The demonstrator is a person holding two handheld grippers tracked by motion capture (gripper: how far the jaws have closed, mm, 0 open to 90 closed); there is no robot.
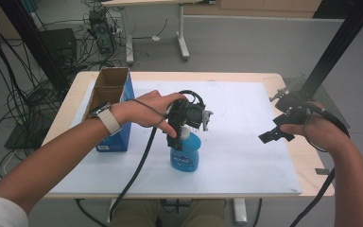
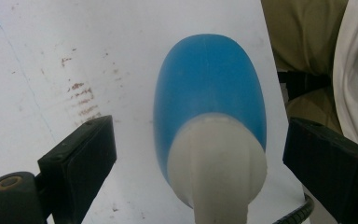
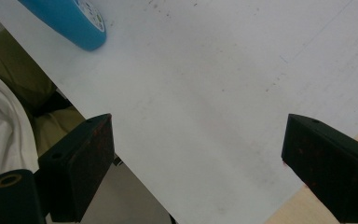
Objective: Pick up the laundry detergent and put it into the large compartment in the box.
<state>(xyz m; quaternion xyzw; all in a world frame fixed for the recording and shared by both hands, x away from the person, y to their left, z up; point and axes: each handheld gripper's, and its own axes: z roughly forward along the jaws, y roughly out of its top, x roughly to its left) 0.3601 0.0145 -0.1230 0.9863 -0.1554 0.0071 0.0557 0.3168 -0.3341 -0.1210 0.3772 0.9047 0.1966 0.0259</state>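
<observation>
Blue spray bottle (image 1: 185,153) standing upright on the white sheet (image 1: 246,156) of the tabletop (image 1: 307,163), near the front edge, a bit left of the middle

Left hand-held gripper (image 1: 185,124) right above the bottle, pointing down at its white top. Jaws wide open, one on each side of the white top, not touching it, as seen in the left gripper view. Bottle (image 2: 209,98) big and close there, blue body and white neck between the two black jaws

Right hand-held gripper (image 1: 278,134) off to the right, well apart from the bottle, up over the right side of the white sheet. Jaws wide open too, nothing between them but bare white sheet (image 3: 214,93). Bottom of the blue bottle (image 3: 70,21) peeking in at the top left corner of the right gripper view

Open blue cardboard box (image 1: 116,106) standing at the left side of the tabletop, near the left arm, apart from the bottle
</observation>
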